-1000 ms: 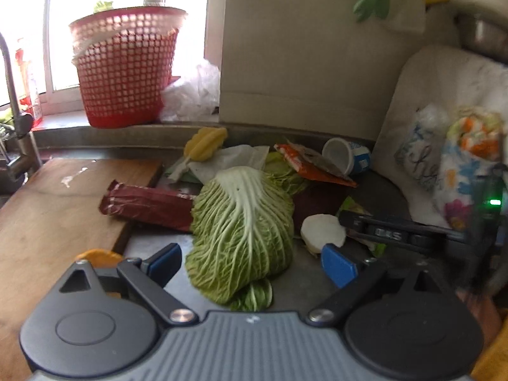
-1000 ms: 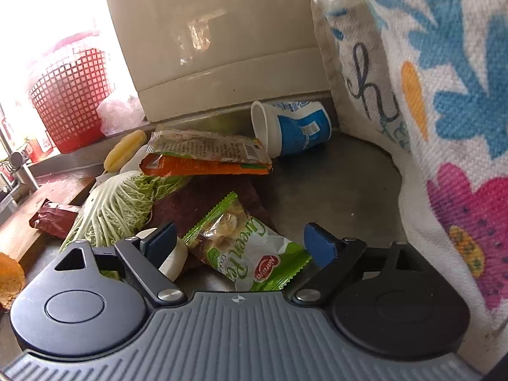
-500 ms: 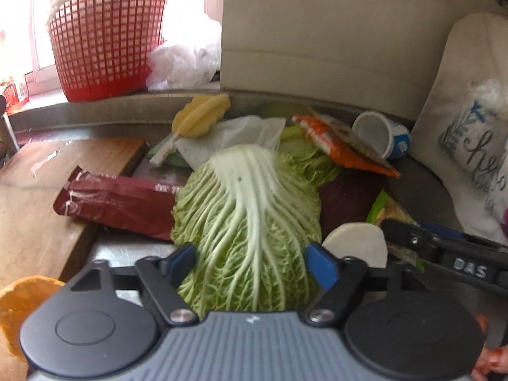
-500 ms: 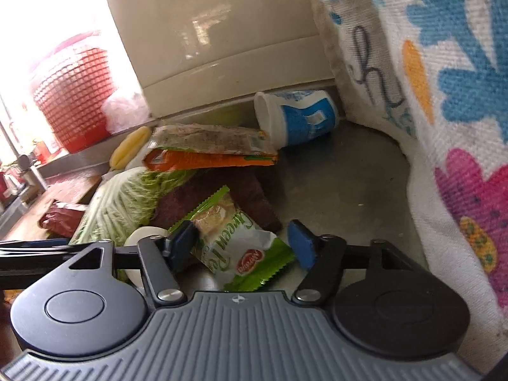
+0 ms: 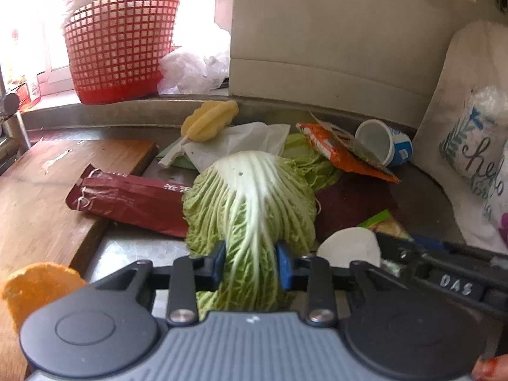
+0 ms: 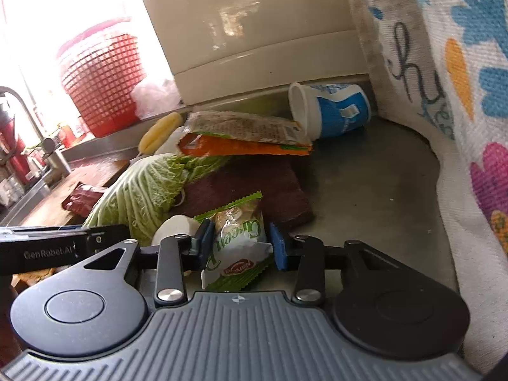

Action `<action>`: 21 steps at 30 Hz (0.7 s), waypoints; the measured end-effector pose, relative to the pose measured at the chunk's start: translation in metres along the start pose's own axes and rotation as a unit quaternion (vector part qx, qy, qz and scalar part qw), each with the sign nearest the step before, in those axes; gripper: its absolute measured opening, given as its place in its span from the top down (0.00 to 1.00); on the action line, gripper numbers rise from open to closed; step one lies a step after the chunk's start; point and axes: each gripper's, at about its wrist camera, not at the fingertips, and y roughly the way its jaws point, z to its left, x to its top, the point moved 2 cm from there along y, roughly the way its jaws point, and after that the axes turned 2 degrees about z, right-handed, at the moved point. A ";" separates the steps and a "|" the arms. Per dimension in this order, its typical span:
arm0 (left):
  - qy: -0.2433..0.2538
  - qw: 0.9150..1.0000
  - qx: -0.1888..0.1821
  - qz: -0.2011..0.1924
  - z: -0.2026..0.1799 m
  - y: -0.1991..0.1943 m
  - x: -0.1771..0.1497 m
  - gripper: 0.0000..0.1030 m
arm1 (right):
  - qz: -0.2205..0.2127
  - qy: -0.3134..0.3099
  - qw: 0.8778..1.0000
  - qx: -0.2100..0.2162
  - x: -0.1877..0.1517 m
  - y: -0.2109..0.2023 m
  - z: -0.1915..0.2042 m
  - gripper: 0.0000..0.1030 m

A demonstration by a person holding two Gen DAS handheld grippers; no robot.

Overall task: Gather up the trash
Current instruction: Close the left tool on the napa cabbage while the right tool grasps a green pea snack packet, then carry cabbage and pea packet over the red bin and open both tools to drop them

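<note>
Only rightward: right claw clamped on green wrapper; left claw on cabbage leaf.

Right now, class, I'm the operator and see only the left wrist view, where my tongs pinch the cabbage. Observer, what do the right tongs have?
Observer: The right tongs are shut on a green snack packet.
Operator: Anything readable on it?
Observer: Yes, "Green" in green letters, with a red logo nearer the tongs.
Operator: What lies behind it?
Observer: A dark red mat; the packet's far end overlaps it.
</note>
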 end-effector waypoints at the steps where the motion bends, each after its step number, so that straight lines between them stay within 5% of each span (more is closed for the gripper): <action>1: -0.002 1.000 0.000 -0.002 0.000 -0.003 0.000 0.72 | -0.001 -0.002 1.000 0.003 0.000 -0.001 0.001 0.55; 21: -0.084 0.996 -0.023 -0.032 0.038 -0.112 -0.047 0.75 | -0.058 0.017 0.998 0.004 -0.003 -0.018 0.006 0.56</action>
